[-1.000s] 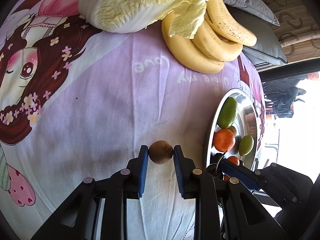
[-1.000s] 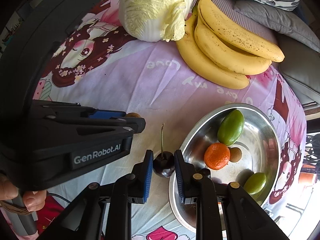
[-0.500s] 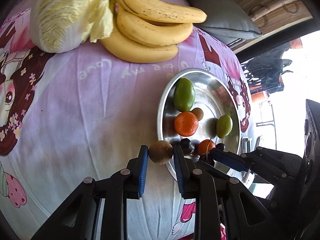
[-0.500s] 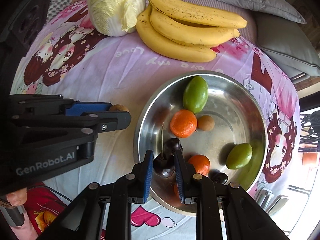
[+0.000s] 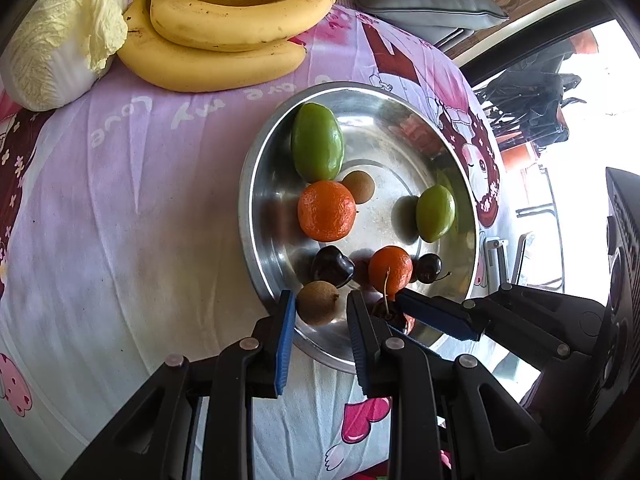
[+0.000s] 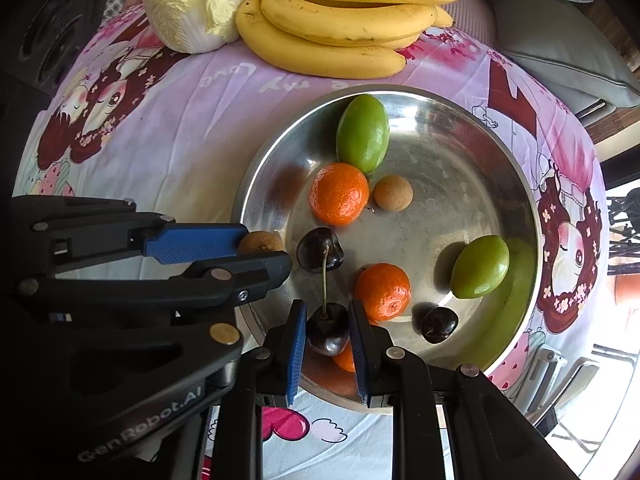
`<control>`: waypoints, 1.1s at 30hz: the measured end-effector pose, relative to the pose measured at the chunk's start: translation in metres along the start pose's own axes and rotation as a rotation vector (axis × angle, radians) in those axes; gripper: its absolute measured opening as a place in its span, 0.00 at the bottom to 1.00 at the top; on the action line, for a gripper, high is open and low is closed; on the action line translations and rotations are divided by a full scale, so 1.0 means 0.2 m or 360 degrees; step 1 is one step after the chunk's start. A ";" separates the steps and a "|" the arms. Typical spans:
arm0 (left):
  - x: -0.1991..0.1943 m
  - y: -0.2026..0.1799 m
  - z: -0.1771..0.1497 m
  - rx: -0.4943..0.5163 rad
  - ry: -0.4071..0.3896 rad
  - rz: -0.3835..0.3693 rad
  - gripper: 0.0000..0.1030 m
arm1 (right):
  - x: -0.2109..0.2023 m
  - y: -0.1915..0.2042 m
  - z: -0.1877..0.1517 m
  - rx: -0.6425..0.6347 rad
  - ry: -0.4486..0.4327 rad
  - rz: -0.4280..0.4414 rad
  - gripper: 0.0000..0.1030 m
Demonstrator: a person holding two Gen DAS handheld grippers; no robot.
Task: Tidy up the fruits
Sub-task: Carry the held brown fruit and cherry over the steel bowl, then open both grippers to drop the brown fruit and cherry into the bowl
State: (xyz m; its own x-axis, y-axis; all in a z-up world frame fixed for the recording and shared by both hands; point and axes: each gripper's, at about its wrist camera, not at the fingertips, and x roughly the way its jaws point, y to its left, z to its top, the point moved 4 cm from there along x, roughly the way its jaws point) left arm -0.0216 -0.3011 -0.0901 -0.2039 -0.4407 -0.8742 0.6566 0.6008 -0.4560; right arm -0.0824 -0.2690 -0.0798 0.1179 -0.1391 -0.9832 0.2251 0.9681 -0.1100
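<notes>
My left gripper (image 5: pixel 321 307) is shut on a small brown round fruit (image 5: pixel 318 302), held over the near left rim of the steel bowl (image 5: pixel 256 168). My right gripper (image 6: pixel 327 330) is shut on a dark cherry (image 6: pixel 327 330) with a long stem, held over the bowl's (image 6: pixel 472 152) near side. The right wrist view shows the left gripper (image 6: pixel 256 246) at left with the brown fruit (image 6: pixel 261 241) at its tip. Inside the bowl lie two green fruits (image 6: pixel 362 133), two mandarins (image 6: pixel 339 193), another brown fruit (image 6: pixel 393 193) and dark cherries (image 6: pixel 320 249).
A bunch of bananas (image 5: pixel 228 28) and a napa cabbage (image 5: pixel 60 44) lie at the far side of the pink cartoon-print cloth (image 5: pixel 132 216). Grey cushions (image 6: pixel 560 44) sit behind. The two grippers are close together over the bowl's near edge.
Both grippers have travelled from the bare cloth to over the bowl, each still carrying its fruit. The bowl now fills the middle of both views.
</notes>
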 end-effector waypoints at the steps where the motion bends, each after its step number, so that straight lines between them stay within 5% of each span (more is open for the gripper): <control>1: 0.00 0.00 0.00 -0.0003 0.0000 -0.0007 0.26 | 0.00 0.00 0.00 0.0006 -0.0004 0.0000 0.23; 6: -0.02 0.01 -0.03 -0.0012 -0.0012 -0.0031 0.31 | 0.00 -0.04 -0.02 0.0054 -0.0018 0.0002 0.23; 12: -0.07 0.05 -0.09 -0.0064 -0.0057 -0.0018 0.54 | -0.02 -0.07 -0.08 0.0145 -0.0054 0.0044 0.26; 16: -0.08 0.10 -0.14 -0.0106 -0.0075 0.0016 0.64 | -0.03 -0.10 -0.11 0.0200 -0.0076 0.0049 0.40; 21: -0.09 0.18 -0.21 -0.0166 -0.0085 0.0115 0.68 | -0.07 -0.05 -0.18 0.0221 -0.0104 0.0044 0.41; 24: -0.09 0.21 -0.25 -0.0188 -0.0100 0.0185 0.69 | -0.08 -0.03 -0.21 0.0244 -0.0114 0.0032 0.59; 33: -0.08 0.30 -0.39 -0.0226 -0.0111 0.0441 0.69 | -0.04 -0.02 -0.31 0.0394 -0.0136 0.0062 0.83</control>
State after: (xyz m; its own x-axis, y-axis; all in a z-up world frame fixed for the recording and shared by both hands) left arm -0.0343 -0.2055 -0.1162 0.0223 -0.2889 -0.9571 0.5711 0.7895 -0.2250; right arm -0.1434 -0.2581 -0.0811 0.2102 -0.1300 -0.9690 0.4476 0.8940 -0.0229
